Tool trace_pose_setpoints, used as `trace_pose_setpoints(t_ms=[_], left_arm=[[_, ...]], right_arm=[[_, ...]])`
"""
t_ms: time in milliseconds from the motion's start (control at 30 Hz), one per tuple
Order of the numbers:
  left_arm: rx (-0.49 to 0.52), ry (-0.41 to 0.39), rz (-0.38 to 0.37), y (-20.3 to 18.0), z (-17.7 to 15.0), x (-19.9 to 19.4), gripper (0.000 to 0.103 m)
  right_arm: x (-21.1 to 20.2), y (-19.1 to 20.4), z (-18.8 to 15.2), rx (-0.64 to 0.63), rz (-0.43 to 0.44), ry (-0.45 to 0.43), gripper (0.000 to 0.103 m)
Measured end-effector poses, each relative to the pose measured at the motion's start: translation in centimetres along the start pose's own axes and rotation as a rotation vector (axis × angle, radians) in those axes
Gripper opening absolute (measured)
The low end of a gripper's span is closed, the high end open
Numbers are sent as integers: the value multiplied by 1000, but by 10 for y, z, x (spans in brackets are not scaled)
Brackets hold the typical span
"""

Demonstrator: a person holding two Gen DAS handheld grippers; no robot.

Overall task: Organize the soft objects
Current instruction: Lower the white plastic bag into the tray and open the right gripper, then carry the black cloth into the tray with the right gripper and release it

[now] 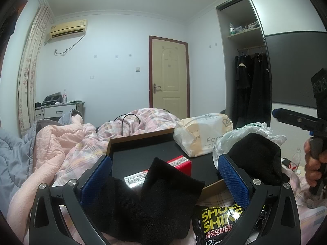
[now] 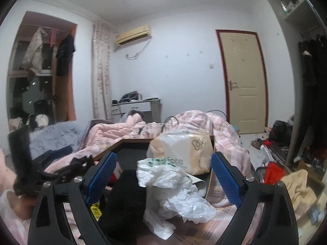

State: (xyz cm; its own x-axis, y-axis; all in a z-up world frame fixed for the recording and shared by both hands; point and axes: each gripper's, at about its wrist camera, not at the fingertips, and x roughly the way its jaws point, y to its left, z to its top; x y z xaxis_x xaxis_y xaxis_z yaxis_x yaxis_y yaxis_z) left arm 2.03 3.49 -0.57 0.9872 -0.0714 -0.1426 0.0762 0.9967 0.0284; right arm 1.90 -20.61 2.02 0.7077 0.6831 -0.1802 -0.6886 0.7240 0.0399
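While both tongs gape wide, gripping nothing, black socks lie limp, crumpled

Readable print on two packs, and little else

The black sachet lying low between the left tongs reads "SHOE SHINE" in large yellow letters, partly cut off by a tong arm, with Chinese characters beneath in yellow and "12" with "count" in white at the bottom edge. The cream tissue pack on the dark tray shows grey lettering starting "Fac", the rest hidden; from the right wrist the same pack shows "Face". The red box carries a white label whose print is too small to read.
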Motion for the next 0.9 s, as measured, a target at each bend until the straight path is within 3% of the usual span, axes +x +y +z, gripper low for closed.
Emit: trace_pose_setpoints(t_ms=[67, 167, 267, 533, 667, 833, 900], left_arm=[[0, 0, 0, 0, 0, 0, 103], [0, 0, 0, 0, 0, 0, 103], [0, 0, 0, 0, 0, 0, 103], [0, 0, 0, 0, 0, 0, 103], [0, 0, 0, 0, 0, 0, 103], [0, 1, 0, 0, 0, 0, 103], [1, 0, 1, 0, 0, 0, 103]], right_arm=[[-2, 5, 1, -41, 64, 16, 93], [-8, 15, -3, -132, 232, 28, 93], [-1, 26, -12, -208, 302, 82, 93], [51, 40, -45, -361, 191, 289, 93], [56, 53, -53, -473, 132, 290, 93], [61, 52, -54, -487, 128, 296, 93], [61, 48, -53, -477, 136, 307, 86]])
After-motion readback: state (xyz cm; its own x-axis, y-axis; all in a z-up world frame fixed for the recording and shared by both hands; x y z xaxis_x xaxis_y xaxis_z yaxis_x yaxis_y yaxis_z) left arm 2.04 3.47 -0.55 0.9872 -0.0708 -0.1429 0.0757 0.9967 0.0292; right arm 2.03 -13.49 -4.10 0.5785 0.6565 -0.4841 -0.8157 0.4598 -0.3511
